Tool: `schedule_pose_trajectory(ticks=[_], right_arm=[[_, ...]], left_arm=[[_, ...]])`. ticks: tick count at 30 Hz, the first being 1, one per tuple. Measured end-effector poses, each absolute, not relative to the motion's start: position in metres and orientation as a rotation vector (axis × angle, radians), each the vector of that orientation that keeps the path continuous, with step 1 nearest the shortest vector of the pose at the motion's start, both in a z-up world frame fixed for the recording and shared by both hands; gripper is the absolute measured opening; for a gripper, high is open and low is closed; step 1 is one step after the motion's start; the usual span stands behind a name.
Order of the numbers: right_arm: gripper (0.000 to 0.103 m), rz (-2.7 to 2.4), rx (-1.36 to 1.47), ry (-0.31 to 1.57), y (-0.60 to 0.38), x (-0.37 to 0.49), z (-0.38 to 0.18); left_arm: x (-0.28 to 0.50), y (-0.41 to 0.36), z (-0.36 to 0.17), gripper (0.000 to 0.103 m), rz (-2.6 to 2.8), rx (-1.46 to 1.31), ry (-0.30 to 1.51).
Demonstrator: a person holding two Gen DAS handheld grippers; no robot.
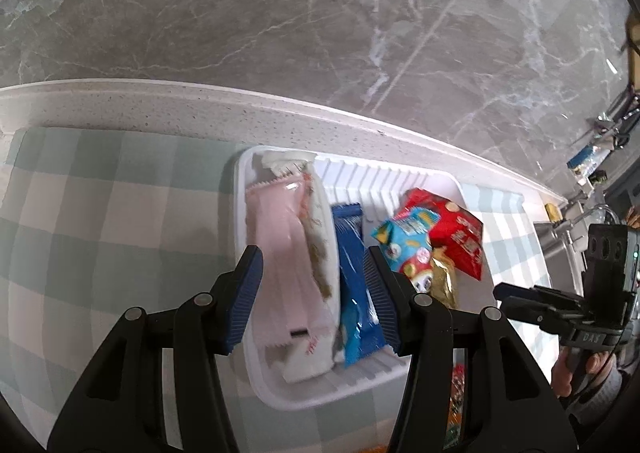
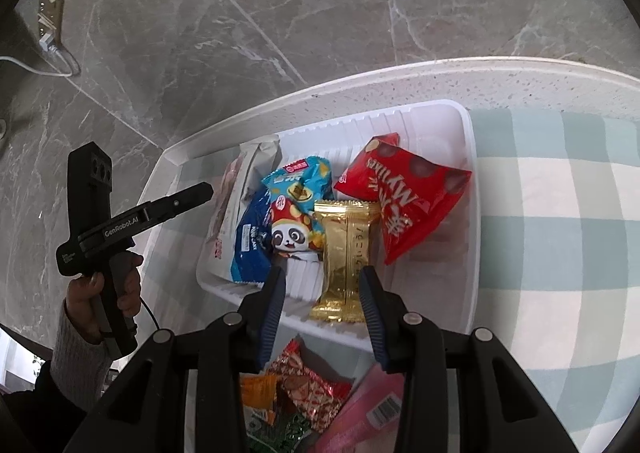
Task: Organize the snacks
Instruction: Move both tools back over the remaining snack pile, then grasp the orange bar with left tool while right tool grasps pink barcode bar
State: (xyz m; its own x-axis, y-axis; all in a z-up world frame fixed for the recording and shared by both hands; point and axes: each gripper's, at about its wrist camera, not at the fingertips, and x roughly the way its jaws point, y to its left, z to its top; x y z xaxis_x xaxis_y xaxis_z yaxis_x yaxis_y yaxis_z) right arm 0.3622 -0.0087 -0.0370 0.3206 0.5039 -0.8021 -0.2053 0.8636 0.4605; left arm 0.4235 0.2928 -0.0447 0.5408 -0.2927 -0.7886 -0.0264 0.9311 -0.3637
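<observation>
1. Left gripper [image 1: 316,293]: jaws spread, nothing pinched. Below and between them lie the pink packet [image 1: 286,249], a white wrapper [image 1: 320,229] and the blue packet [image 1: 356,281], all inside the white tray [image 1: 400,177]; the pads touch none of them.
2. Right gripper [image 2: 322,309]: jaws spread and empty. The gold packet [image 2: 346,253] lies just ahead, its near end between the fingertips, not pressed.
3. Where the snacks are: ahead of the right gripper sit the panda packet [image 2: 296,213] and, further right, the red bag [image 2: 404,197], both in the tray. Loose snacks [image 2: 304,385] wait on the checked cloth [image 2: 560,193] beneath that gripper, outside the tray.
4. Judged step: both grippers look to be clear of fresh placements; the loose pile is probably next.
5. Doing it well: lift straight clear so no pad drags a wrapper out. For the next pick, close on a packet's sealed edge or flat body, one item only; the foil looks slippery. Fill the bare ribbed floor at the tray's far side instead of stacking.
6. Only the right view shows the loose pile clearly, the person's left hand [image 2: 104,285] and a wall socket [image 2: 50,17].
7. Only the left view shows the pink packet's full length and the bench [image 1: 160,105] edge left of the tray.
</observation>
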Motion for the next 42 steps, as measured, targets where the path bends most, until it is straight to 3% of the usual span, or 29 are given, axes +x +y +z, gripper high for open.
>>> schedule_pose_trajectory(ticks=[4, 21, 42], right_arm=[[0.048, 0.464, 0.292, 1.139, -0.014, 0.350, -0.028], [0.050, 0.402, 0.342, 1.159, -0.041, 0.283, -0.029], [0.050, 0.331, 0.370, 1.241, -0.037, 0.259, -0.066]], left_arm=[[0.401, 0.282, -0.036, 0.050, -0.178, -0.336, 0.985], [0.303, 0.219, -0.046, 0.050, -0.304, -0.174, 1.056], [0.277, 0.175, -0.077, 0.050, -0.433, 0.090, 1.140]])
